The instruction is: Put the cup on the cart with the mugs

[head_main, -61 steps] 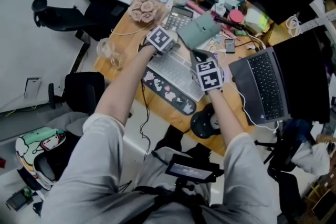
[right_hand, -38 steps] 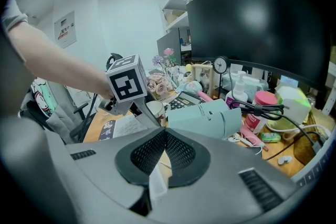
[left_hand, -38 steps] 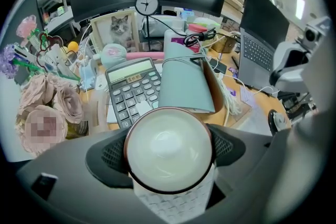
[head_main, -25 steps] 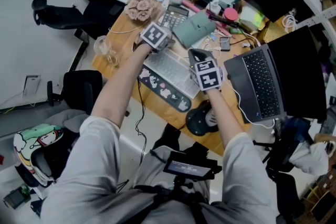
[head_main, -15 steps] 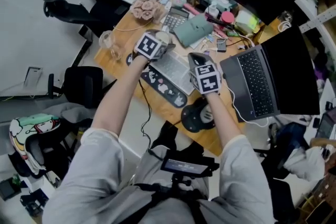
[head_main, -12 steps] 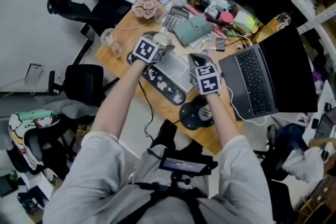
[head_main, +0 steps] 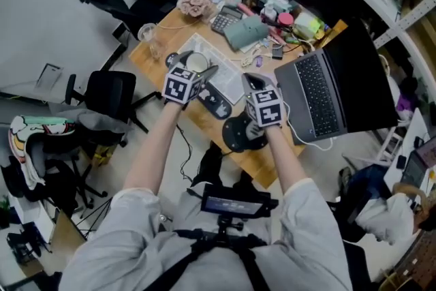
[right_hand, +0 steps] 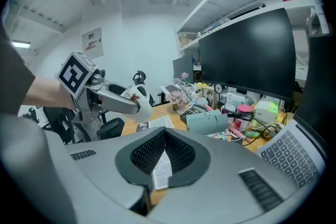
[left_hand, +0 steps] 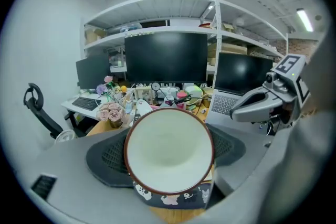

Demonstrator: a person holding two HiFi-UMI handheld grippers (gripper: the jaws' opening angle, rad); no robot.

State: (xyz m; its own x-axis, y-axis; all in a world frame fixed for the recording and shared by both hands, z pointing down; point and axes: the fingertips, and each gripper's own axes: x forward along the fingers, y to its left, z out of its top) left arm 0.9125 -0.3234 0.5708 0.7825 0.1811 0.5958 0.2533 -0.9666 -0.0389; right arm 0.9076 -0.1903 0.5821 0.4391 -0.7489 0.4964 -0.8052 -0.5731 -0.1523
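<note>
A white cup [left_hand: 169, 148] with a brown rim sits between the jaws of my left gripper [left_hand: 169, 162], its mouth facing the camera. In the head view the cup [head_main: 196, 63] hangs above the desk's near edge, left gripper [head_main: 199, 69] shut on it. The right gripper view shows the same cup [right_hand: 135, 103] at the tips of the left gripper [right_hand: 118, 99]. My right gripper [head_main: 250, 81] hovers beside it over the desk, jaws together and holding nothing [right_hand: 165, 136]. No cart with mugs shows in any view.
A cluttered wooden desk [head_main: 204, 123] carries an open laptop [head_main: 313, 95], a calculator [head_main: 223, 20], a green pouch [head_main: 246, 31], a clear glass [head_main: 148, 33] and a printed wrist rest [head_main: 218, 102]. Dark monitors [left_hand: 165, 56] stand behind. A black office chair [head_main: 102, 95] stands at the left.
Both grippers have risen and drawn back from the keyboard toward the desk's near edge. The left gripper has carried the cup up off the desk with it.
</note>
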